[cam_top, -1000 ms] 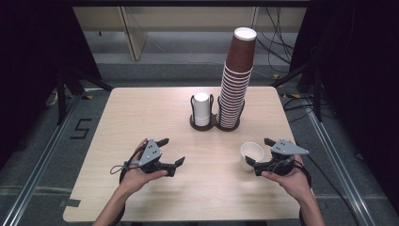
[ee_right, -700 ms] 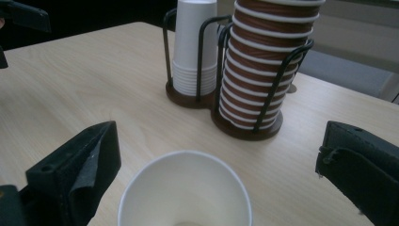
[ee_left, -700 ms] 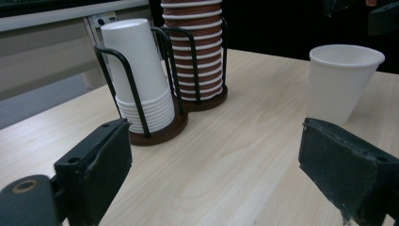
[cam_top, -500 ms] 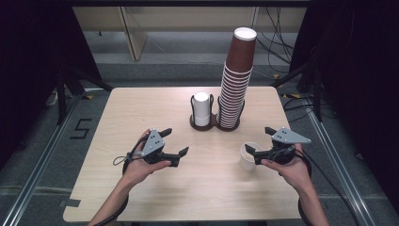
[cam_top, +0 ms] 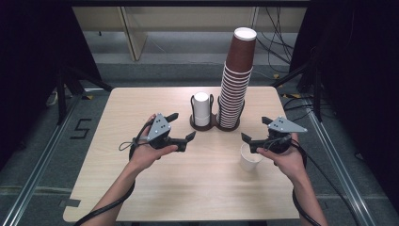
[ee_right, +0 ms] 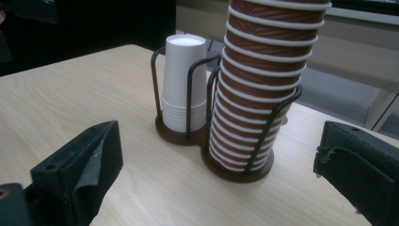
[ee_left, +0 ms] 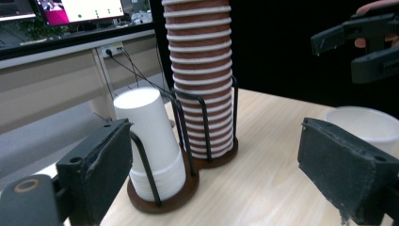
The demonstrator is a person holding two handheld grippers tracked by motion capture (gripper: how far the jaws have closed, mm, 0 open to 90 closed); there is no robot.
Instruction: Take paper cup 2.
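A dark wire holder [cam_top: 214, 123] stands at the table's far middle. It holds a short stack of white cups [cam_top: 201, 109] and a tall stack of brown cups [cam_top: 237, 80]. A single white cup [cam_top: 249, 157] stands upright on the table at the right. My right gripper [cam_top: 255, 129] hovers just above and behind that cup, open and empty. My left gripper [cam_top: 182, 126] is raised left of the holder, open with nothing between its jaws. In the left gripper view [ee_left: 221, 179] both stacks [ee_left: 150, 141] [ee_left: 202, 80] and the single cup [ee_left: 362, 125] show. The right gripper view [ee_right: 219, 179] faces the white stack [ee_right: 185, 80] and the brown stack [ee_right: 263, 80].
The light wooden table [cam_top: 141, 193] has rounded corners. Dark stands and cables sit on the floor to both sides. A cable trails from each gripper along the forearm.
Both hands have risen off the table and moved a little toward the holder. The single white cup has stayed in place, and the right gripper now sits above it.
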